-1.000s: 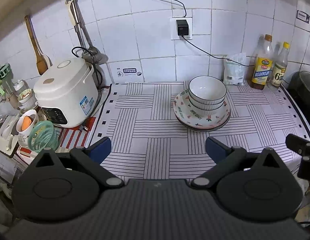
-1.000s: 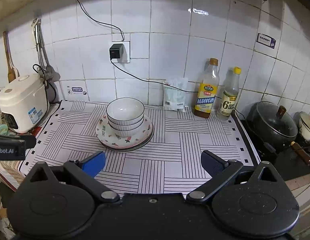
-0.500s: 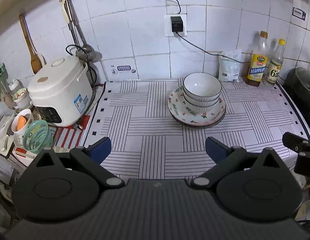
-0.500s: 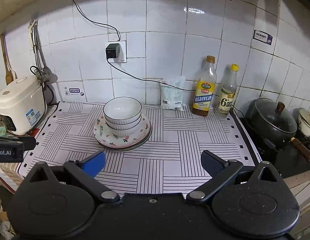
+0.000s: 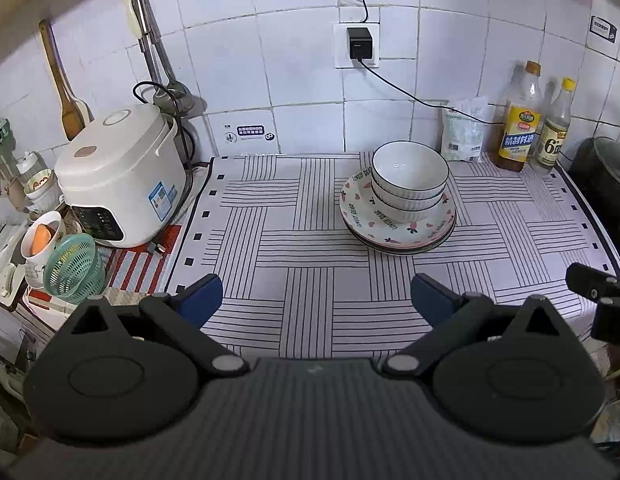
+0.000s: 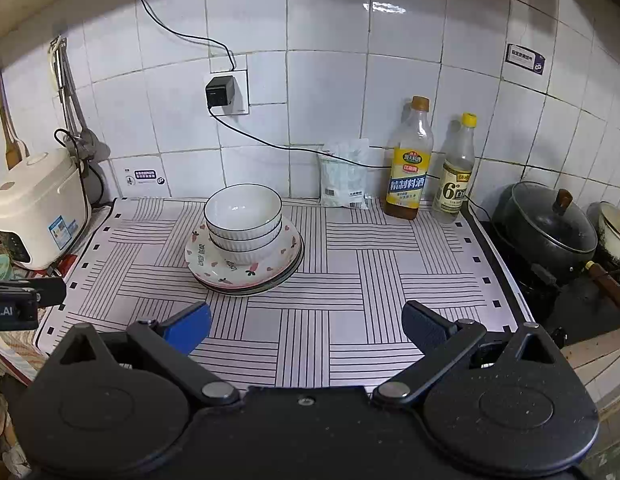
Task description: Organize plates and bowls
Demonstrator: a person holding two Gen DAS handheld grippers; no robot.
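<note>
A stack of white ribbed bowls (image 5: 409, 178) sits on a stack of patterned plates (image 5: 402, 230) on the striped mat, right of centre in the left wrist view. The bowls (image 6: 242, 220) and plates (image 6: 245, 268) sit left of centre in the right wrist view. My left gripper (image 5: 316, 300) is open and empty, held back above the mat's near edge. My right gripper (image 6: 305, 326) is open and empty, also near the front edge, well short of the stack.
A white rice cooker (image 5: 121, 172) stands at the left with a cup and green basket (image 5: 71, 268) in front. Two bottles (image 6: 410, 164) and a white bag (image 6: 344, 176) stand at the back wall. A black pot (image 6: 546, 228) sits on the stove at the right.
Both grippers have drifted slightly; the stack sits a little further right in the left wrist view and slightly lower in the right wrist view. The jaws stay open.
</note>
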